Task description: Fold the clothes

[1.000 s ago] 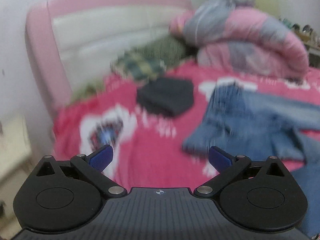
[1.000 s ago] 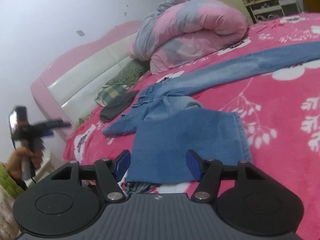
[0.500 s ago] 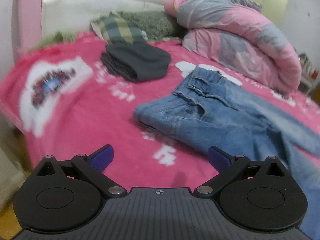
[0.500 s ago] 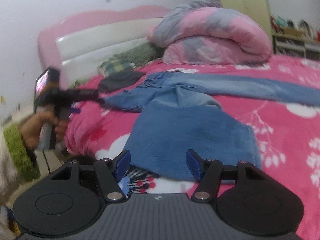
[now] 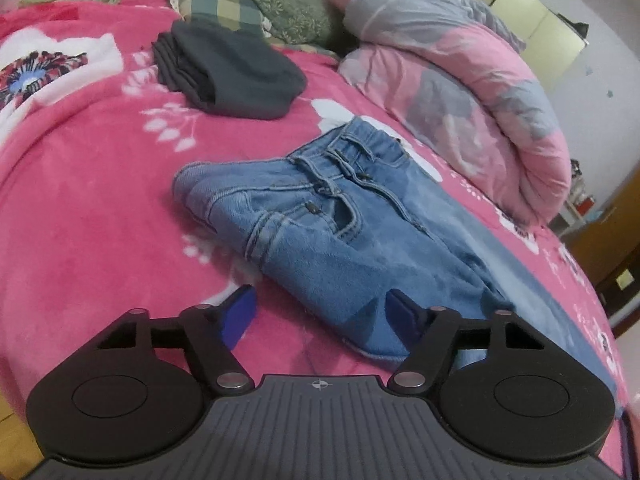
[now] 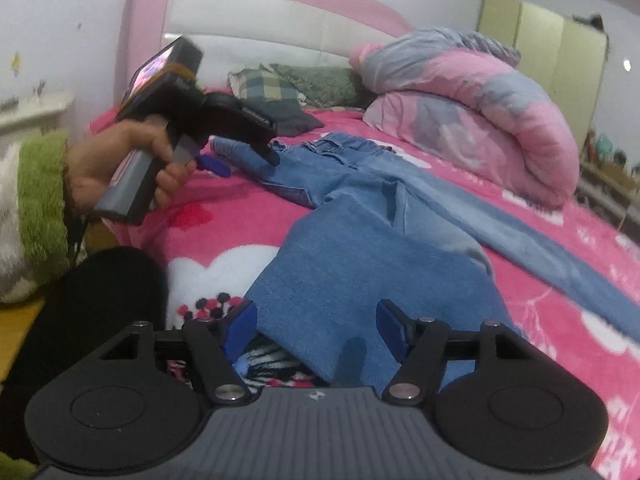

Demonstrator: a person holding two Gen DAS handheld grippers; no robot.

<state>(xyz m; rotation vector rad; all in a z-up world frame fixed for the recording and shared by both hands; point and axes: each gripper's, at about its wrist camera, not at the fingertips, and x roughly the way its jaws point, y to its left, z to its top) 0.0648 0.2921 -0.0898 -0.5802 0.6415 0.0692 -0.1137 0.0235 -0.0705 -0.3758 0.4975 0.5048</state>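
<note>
A pair of blue jeans lies spread on the pink flowered blanket, waistband toward the pillows. My left gripper hovers low over the jeans' hip edge. Its jaws are closing, with denim between them near the right pad; the pads do not press on it. In the right wrist view the left gripper, held by a hand, sits at the jeans' waist. My right gripper straddles the folded-over leg end of the jeans. Its jaws are opening slightly and the pads stand clear of the cloth.
A folded dark garment lies near the checked and green pillows. A rolled pink and grey quilt fills the far right of the bed. The pink and white headboard and a wardrobe stand behind.
The left gripper has dropped toward the jeans' waist and its jaws have narrowed. The right gripper has rolled level and slid along the bed edge over the leg end.
</note>
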